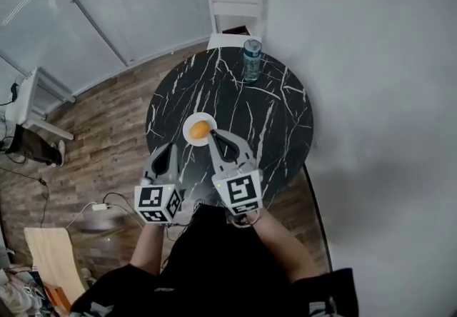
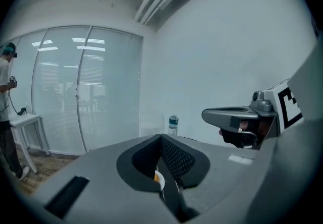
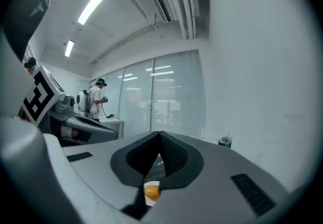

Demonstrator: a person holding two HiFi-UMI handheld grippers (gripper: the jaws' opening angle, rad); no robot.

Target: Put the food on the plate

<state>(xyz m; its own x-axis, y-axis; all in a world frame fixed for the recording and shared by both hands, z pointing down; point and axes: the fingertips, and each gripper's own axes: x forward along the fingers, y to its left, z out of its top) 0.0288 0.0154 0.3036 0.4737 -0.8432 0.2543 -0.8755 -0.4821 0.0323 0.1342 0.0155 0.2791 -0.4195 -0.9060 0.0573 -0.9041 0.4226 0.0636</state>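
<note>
Mid-frame, the orange food (image 1: pixel 200 128) lay on the white plate (image 1: pixel 191 137) on the marble table (image 1: pixel 275 123), while the left gripper (image 1: pixel 168 146) and right gripper (image 1: pixel 213 135) hung with jaws closed, empty

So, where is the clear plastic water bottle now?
In the head view, the clear plastic water bottle stands at the far edge of the round black marble table, beside the white chair, beyond and right of the small white plate.

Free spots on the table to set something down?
Free: the right half of the table, from the bottle at the far edge to the near rim, and the middle strip between bottle and plate. Crowded: near-left edge, where the plate holds the food and the left gripper and right gripper hover.
</note>
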